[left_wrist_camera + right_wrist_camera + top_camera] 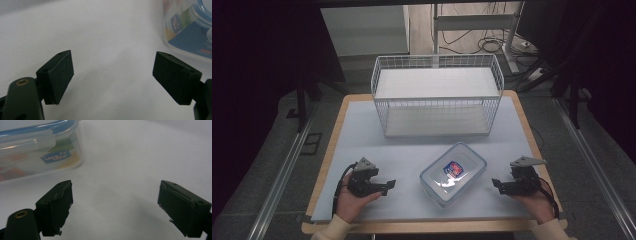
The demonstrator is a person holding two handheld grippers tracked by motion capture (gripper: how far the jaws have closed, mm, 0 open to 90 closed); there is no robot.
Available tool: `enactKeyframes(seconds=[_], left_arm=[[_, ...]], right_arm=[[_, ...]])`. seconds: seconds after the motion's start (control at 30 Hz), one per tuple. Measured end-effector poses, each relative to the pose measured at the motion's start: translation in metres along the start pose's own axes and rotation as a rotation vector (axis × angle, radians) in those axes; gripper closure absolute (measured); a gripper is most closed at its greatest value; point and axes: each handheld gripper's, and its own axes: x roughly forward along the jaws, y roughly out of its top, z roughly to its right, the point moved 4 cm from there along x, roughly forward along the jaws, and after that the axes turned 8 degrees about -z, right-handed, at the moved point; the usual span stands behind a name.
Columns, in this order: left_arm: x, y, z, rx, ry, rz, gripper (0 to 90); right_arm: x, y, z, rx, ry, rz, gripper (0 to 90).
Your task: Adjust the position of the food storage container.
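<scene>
A pale sheet covers the wood-edged bench [362, 130], leaving a thin wooden border at left, right and front. At upper centre of the frame stands a white wire basket [437, 95] with a white shelf panel inside; nothing else lies in it. Below it, lower centre, a clear rectangular plastic container with a blue-rimmed lid [453, 173] lies turned at an angle, lid on, a printed label inside. Bare sheet lies open on both sides. The left hand-held gripper [389, 185] at lower left and the right hand-held gripper [495, 184] at lower right both gape wide, holding nothing, apart from the container.
</scene>
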Motion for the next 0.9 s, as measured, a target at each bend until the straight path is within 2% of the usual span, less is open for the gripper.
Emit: enactKeyframes(seconds=[0.23,0.33,0.4,0.47,0.53,0.63,0.7,0.73,0.77,0.8,0.83,0.9], left_arm=[[-0.001,-0.001,-0.002,-0.001,0.006,0.000,17.1],[0.000,-0.002,-0.002,-0.001,0.005,-0.006,17.1],[-0.001,-0.002,-0.002,0.002,0.005,-0.006,17.1],[-0.001,-0.002,-0.003,-0.004,0.006,-0.006,17.1],[0.000,-0.002,-0.003,-0.005,0.007,-0.007,17.1],[0.000,-0.002,-0.002,-0.005,0.007,-0.008,17.1],[-0.001,-0.002,-0.002,-0.005,0.008,-0.008,17.1],[-0.001,-0.002,-0.002,-0.005,0.008,-0.008,17.1],[0.000,-0.002,-0.002,-0.005,0.007,-0.008,17.1],[0.000,-0.002,-0.002,-0.005,0.007,-0.008,17.1],[0.000,-0.003,-0.002,-0.005,0.007,-0.009,17.1],[0.000,-0.003,-0.002,-0.004,0.008,-0.011,17.1]], right_arm=[[-0.009,0.003,-0.003,-0.021,0.025,0.018,22.1],[-0.012,0.004,-0.007,-0.040,0.049,0.000,29.7],[-0.014,0.005,-0.010,-0.076,0.061,-0.033,32.9],[-0.016,0.006,-0.015,-0.117,0.062,-0.091,36.2],[-0.017,0.006,-0.022,-0.177,0.065,-0.142,39.5],[-0.016,0.007,-0.030,-0.213,0.090,-0.167,45.0],[-0.017,0.008,-0.039,-0.255,0.119,-0.179,55.1],[-0.017,0.008,-0.039,-0.255,0.119,-0.179,55.1],[-0.019,0.010,-0.045,-0.290,0.150,-0.182,64.1],[-0.019,0.010,-0.045,-0.290,0.150,-0.182,64.1],[-0.021,0.012,-0.051,-0.319,0.172,-0.190,72.9],[-0.022,0.013,-0.056,-0.353,0.196,-0.194,80.9]])
